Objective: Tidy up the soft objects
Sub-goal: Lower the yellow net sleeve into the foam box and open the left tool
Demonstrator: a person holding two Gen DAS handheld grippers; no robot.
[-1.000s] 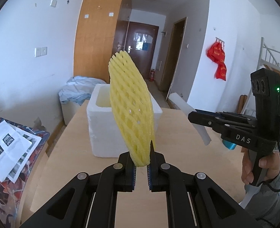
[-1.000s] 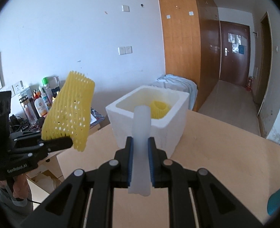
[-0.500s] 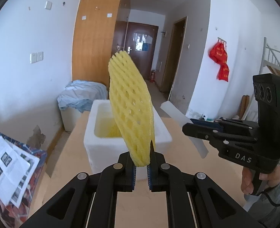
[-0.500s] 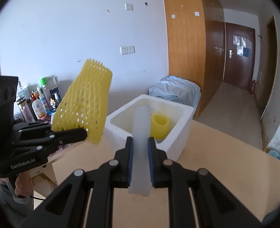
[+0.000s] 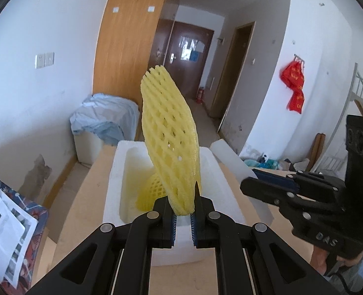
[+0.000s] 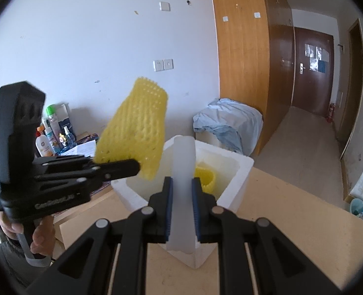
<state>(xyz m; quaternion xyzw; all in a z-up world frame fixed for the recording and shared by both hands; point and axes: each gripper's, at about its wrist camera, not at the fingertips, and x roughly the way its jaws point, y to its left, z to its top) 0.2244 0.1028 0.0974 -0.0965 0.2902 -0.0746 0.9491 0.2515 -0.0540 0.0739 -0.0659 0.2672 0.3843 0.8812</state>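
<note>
My left gripper (image 5: 183, 217) is shut on a yellow foam net sleeve (image 5: 169, 145) that stands up over the near edge of a white foam box (image 5: 115, 172). Another yellow net sleeve (image 5: 149, 191) lies inside the box. My right gripper (image 6: 182, 194) is shut on a white foam strip (image 6: 184, 162) and holds it above the same box (image 6: 240, 169). In the right wrist view the left gripper (image 6: 132, 167) with its yellow sleeve (image 6: 137, 127) is at the box's left side. In the left wrist view the right gripper (image 5: 248, 184) is at the box's right.
The box stands on a light wooden table (image 6: 292, 216). Papers (image 5: 2, 221) lie on a patterned surface at the left. Bottles (image 6: 51, 135) stand by the wall. A pale blue cloth bundle (image 6: 228, 120) sits behind the box. A hallway with a brown door (image 5: 181, 54) lies beyond.
Both grippers have moved forward and closer to the box, with their loads still held. The box now sits right under the yellow sleeve and the white strip.
</note>
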